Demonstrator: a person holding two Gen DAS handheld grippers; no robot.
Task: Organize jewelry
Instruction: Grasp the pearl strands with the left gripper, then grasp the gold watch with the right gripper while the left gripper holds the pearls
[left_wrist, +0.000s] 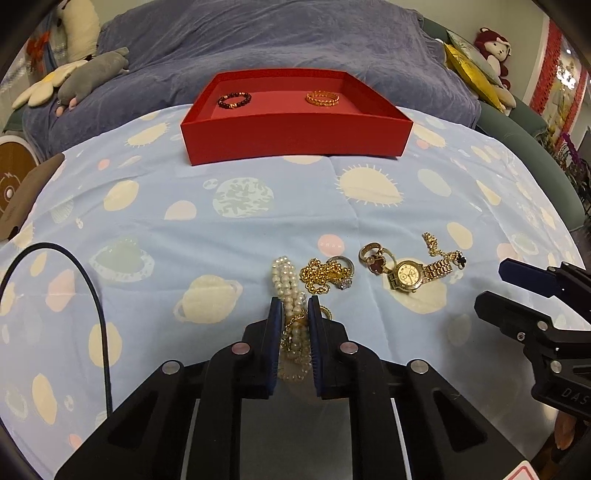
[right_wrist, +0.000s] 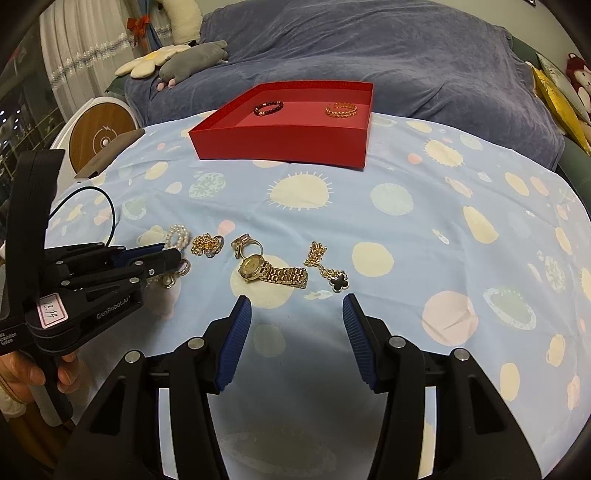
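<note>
A pearl strand (left_wrist: 284, 277) lies on the planet-print cloth, and my left gripper (left_wrist: 295, 301) is shut on its near end, pads pressing both sides. Just right of it lie a gold bead chain (left_wrist: 319, 275), a cluster of rings (left_wrist: 375, 256), a gold watch (left_wrist: 406, 275) and a black clover pendant chain (left_wrist: 460, 259). The red tray (left_wrist: 295, 144) farther back holds a dark bead bracelet (left_wrist: 233, 100) and a gold bracelet (left_wrist: 322, 99). My right gripper (right_wrist: 297, 302) stands open and empty, short of the watch (right_wrist: 253, 268) and the clover pendant (right_wrist: 338, 282).
A black cable (left_wrist: 92, 288) loops over the cloth at the left. A round wooden-faced device (right_wrist: 101, 138) and a brown card (right_wrist: 107, 157) sit at the left edge. A blue-grey blanket (left_wrist: 280, 40) with plush toys (left_wrist: 92, 75) lies behind the tray.
</note>
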